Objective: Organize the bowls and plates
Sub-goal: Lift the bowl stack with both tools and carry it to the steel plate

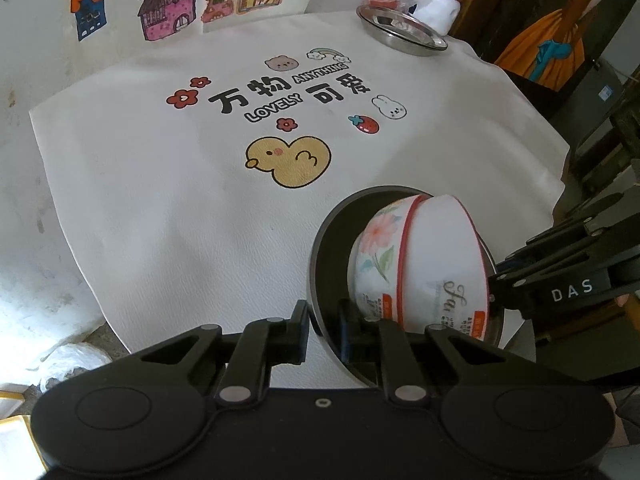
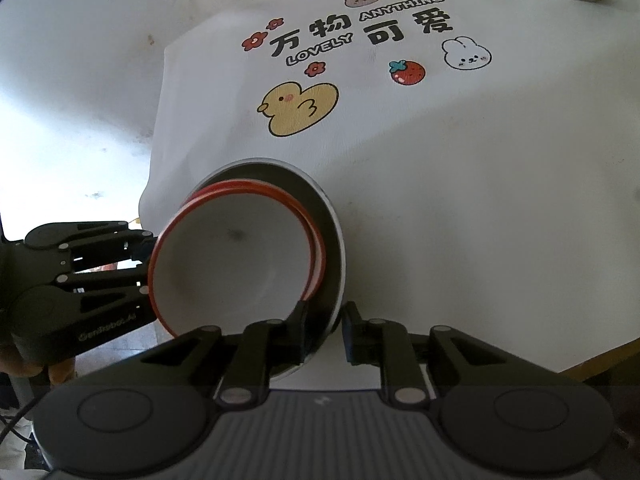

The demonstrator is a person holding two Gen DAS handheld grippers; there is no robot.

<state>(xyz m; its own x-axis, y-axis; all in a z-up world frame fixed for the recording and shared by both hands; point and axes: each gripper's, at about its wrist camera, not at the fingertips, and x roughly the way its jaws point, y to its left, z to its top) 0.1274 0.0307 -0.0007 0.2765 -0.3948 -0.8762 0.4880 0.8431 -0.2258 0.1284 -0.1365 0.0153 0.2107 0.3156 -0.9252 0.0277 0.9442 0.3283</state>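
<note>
The left claw (image 1: 323, 332) is nearly closed, pinching the near rim of the dark plate (image 1: 320, 248). Two nested red-rimmed bowls (image 1: 420, 256) sit tilted in that plate. The right claw (image 2: 323, 332) pinches the plate's opposite rim. The bench (image 2: 460, 200) right of the plate lies open up to the steel dish (image 1: 400, 30).

Two nested red-rimmed white bowls (image 1: 424, 264) are counted, set in one dark plate (image 1: 324, 240) at the near right. One steel plate (image 1: 400, 30) is seen at the far right. Two grippers are counted, the left gripper (image 1: 324, 328) and the right gripper (image 2: 324, 332). One printed white cloth (image 1: 180, 184) is spread beneath.
</note>
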